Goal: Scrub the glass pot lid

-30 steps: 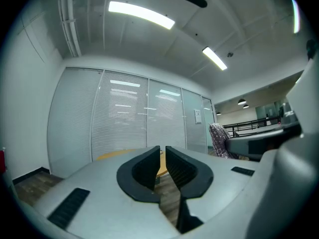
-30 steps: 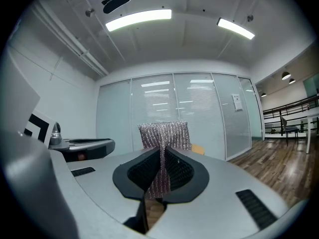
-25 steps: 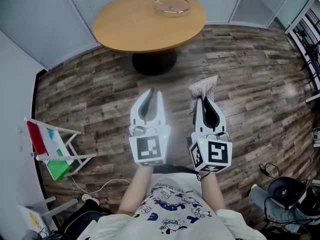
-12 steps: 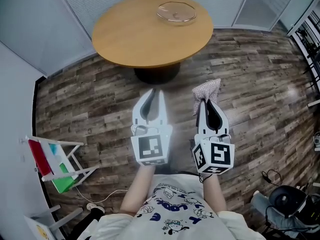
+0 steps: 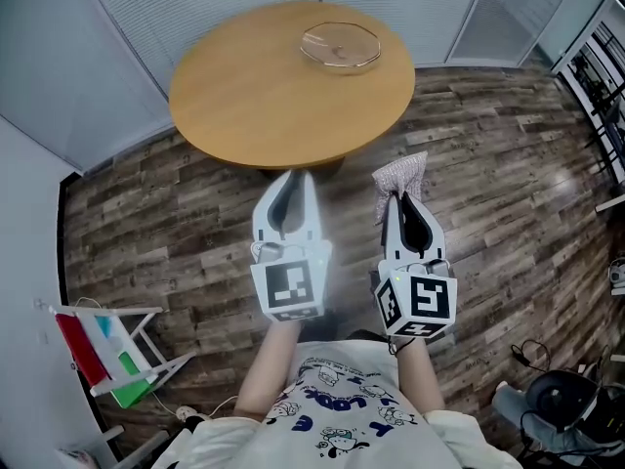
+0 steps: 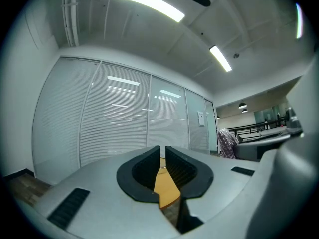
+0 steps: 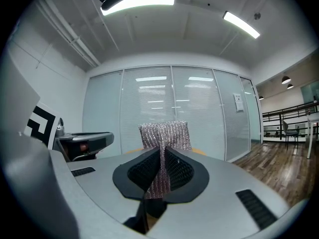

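Note:
The glass pot lid [image 5: 340, 45] lies on the far side of a round wooden table [image 5: 264, 96] in the head view. Both grippers are held level over the floor, just short of the table's near edge. My left gripper [image 5: 296, 176] is shut with nothing between its pads; in the left gripper view [image 6: 163, 151] only a sliver of the tabletop [image 6: 166, 185] shows past the jaws. My right gripper [image 5: 395, 195] is shut on a silvery scrub cloth [image 5: 402, 172], which sticks up beyond the fingertips in the right gripper view [image 7: 164, 133].
Glass partitions with blinds [image 6: 119, 118] stand behind the table. A folding rack with red and green panels [image 5: 103, 345] sits on the wood floor at lower left. Dark gear [image 5: 562, 399] lies at lower right, and shelving [image 5: 601, 66] lines the right edge.
Both grippers have moved forward toward the table, whose near edge now sits right at their tips. The cloth stays clamped in the right gripper.

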The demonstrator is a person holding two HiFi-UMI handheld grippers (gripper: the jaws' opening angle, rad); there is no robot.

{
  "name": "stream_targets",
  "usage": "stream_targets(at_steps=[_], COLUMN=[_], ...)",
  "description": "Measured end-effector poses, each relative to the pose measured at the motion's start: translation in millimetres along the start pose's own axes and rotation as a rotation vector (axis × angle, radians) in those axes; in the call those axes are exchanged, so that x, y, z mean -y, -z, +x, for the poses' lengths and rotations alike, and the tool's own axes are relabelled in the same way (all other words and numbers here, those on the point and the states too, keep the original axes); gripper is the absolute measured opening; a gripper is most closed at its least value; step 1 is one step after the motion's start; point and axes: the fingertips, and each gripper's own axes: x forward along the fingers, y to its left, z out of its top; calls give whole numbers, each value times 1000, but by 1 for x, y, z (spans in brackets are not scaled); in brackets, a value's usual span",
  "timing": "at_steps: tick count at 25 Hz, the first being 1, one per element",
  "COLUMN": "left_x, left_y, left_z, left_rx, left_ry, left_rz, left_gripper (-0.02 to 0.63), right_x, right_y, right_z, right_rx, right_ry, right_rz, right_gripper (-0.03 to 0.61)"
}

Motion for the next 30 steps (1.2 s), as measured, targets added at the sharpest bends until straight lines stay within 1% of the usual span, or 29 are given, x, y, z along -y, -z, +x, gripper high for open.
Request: stream_targets(at_steps=[9, 14, 19, 24, 30], left_x=[-13, -11, 0, 0, -3], left_y=[3, 7, 12, 12, 16], left_z=[28, 35, 52, 73, 107], left_rx=[-2, -7, -20, -18, -17], left_ry=[35, 54, 69, 58, 11], left_rz=[-16, -35, -37, -20, -14], left_gripper=[41, 41, 41, 41, 41], right_x=[4, 9, 25, 37, 60], right_y=[-3, 1, 3, 3, 4], right_z=[25, 25, 38, 64, 101], right_rx=[4, -6, -12, -14, -21], right_ry=[45, 73, 83, 63, 38], right_rz=[6, 8, 14, 25, 36], right_gripper=[43, 43, 43, 43, 43])
